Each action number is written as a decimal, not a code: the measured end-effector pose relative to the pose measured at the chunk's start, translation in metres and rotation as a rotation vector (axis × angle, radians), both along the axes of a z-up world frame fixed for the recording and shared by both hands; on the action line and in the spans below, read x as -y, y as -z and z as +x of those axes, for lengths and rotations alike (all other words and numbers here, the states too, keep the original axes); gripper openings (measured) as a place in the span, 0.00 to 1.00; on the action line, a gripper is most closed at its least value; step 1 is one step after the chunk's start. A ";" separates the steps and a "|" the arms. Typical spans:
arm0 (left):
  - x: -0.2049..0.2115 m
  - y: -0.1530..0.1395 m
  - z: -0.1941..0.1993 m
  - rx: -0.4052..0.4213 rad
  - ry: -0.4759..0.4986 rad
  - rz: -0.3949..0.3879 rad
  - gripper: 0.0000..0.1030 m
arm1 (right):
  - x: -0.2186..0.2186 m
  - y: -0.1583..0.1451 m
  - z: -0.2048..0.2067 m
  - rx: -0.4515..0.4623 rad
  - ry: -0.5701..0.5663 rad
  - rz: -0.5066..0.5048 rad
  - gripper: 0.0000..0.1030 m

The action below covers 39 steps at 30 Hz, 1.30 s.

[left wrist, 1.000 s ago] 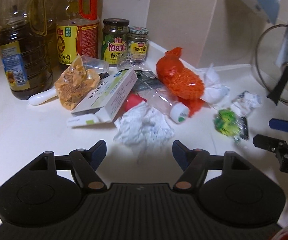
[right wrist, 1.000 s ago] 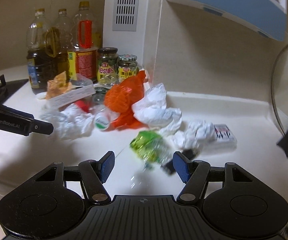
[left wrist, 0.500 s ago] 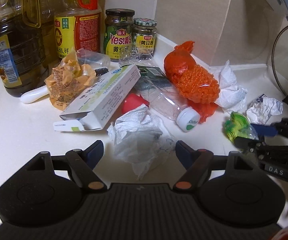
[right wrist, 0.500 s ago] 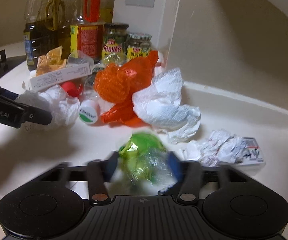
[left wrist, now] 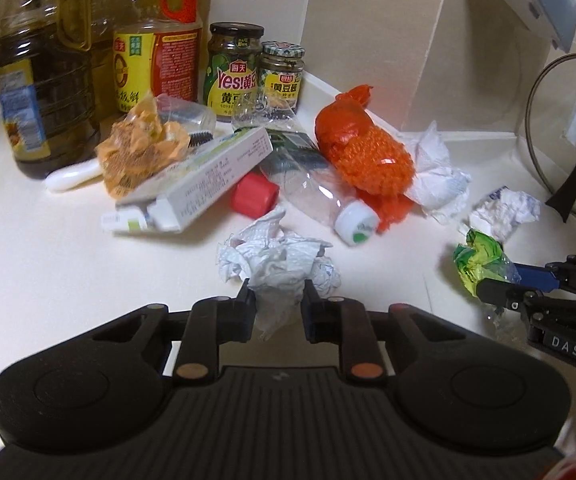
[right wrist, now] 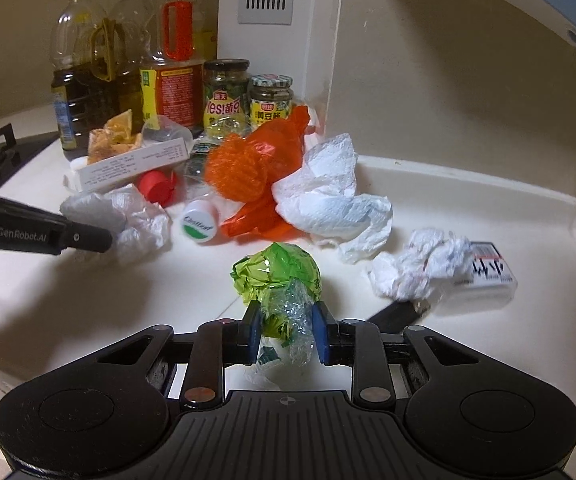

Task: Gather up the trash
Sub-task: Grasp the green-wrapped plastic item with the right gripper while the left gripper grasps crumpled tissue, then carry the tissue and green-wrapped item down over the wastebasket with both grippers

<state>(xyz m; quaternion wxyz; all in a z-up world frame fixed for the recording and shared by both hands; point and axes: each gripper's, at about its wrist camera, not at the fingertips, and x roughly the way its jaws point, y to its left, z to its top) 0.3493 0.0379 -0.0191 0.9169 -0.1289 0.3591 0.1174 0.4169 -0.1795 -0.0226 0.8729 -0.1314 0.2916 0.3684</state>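
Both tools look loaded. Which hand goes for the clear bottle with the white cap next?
Likely left. The left tool, shut on the crumpled tissue, sits just short of the clear bottle. The right tool grips the green wrapper further off. Either must unload first.

Both sets of jaws were wide open a second ago and have just been closing. Now the left hand-held gripper (left wrist: 276, 294) pinches the crumpled white tissue (left wrist: 275, 260), and the right hand-held gripper (right wrist: 285, 320) squeezes the green wrapper (right wrist: 277, 270) between its pads.
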 end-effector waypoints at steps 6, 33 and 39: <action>0.003 -0.007 -0.046 0.022 0.004 -0.036 0.18 | 0.007 -0.005 -0.035 -0.021 0.008 0.022 0.26; 0.038 0.040 -0.210 -0.158 0.277 -0.115 0.18 | -0.011 0.047 -0.226 -0.180 -0.020 -0.176 0.27; 0.041 0.080 -0.199 -0.264 0.225 -0.136 0.18 | -0.028 0.092 -0.217 -0.220 -0.093 -0.263 0.27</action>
